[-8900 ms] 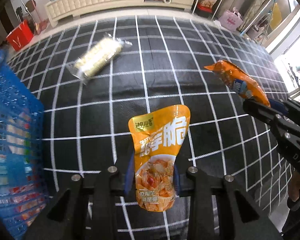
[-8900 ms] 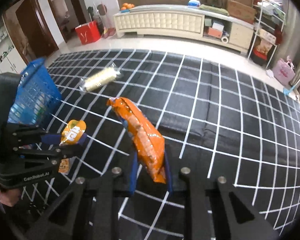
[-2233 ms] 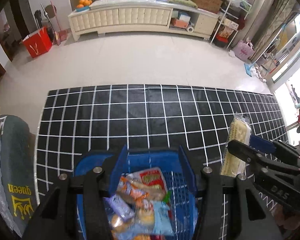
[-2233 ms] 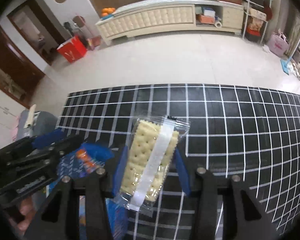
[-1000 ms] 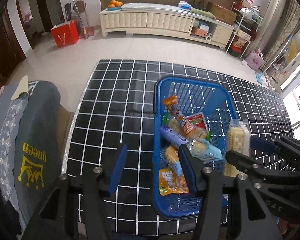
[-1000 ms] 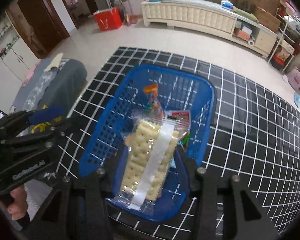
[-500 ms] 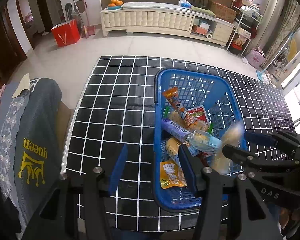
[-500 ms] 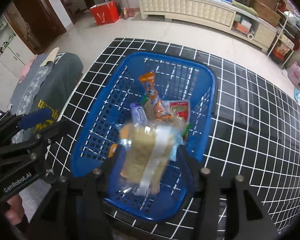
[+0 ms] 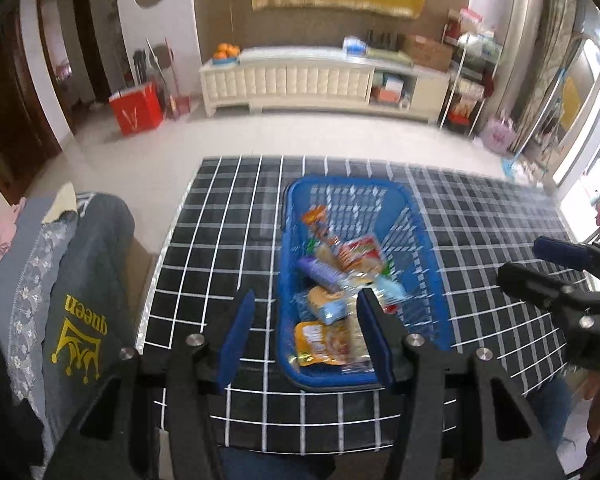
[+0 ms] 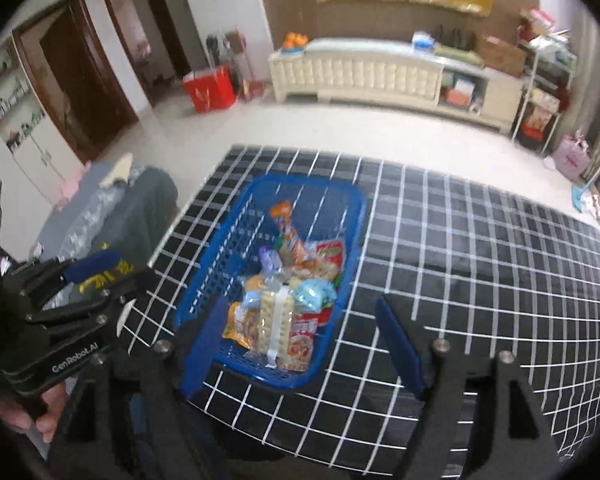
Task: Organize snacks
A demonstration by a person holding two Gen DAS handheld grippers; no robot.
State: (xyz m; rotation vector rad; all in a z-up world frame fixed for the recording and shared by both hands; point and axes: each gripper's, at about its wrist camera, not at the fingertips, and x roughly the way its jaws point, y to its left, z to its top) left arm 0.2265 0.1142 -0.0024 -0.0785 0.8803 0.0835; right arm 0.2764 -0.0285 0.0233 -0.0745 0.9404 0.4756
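A blue plastic basket (image 9: 340, 181) (image 10: 312, 178) stands on the black grid-patterned tablecloth (image 9: 228, 240) (image 10: 480, 260), filled with several snack packs. The clear cracker pack (image 10: 274, 322) lies on top of them at the basket's near end, beside an orange pouch (image 9: 320, 340). A long orange bag (image 10: 288, 224) leans toward the far end. My right gripper (image 10: 304, 340) hovers above the basket's near end. Its jaws are opening, with nothing held between them. My left gripper (image 9: 306, 340) hangs open and empty over the basket's near left rim. Each gripper shows at the edge of the other's view.
A chair draped with a grey garment (image 9: 80, 280) stands at the table's left edge. A person's hand (image 10: 28, 416) holds the left gripper. Across the pale floor are a cream cabinet (image 9: 300, 80) and a red bag (image 9: 138, 112).
The right gripper let go of the cracker pack, which dropped into the basket. Its jaws spread wider. Both grippers rose and drew back from the basket.
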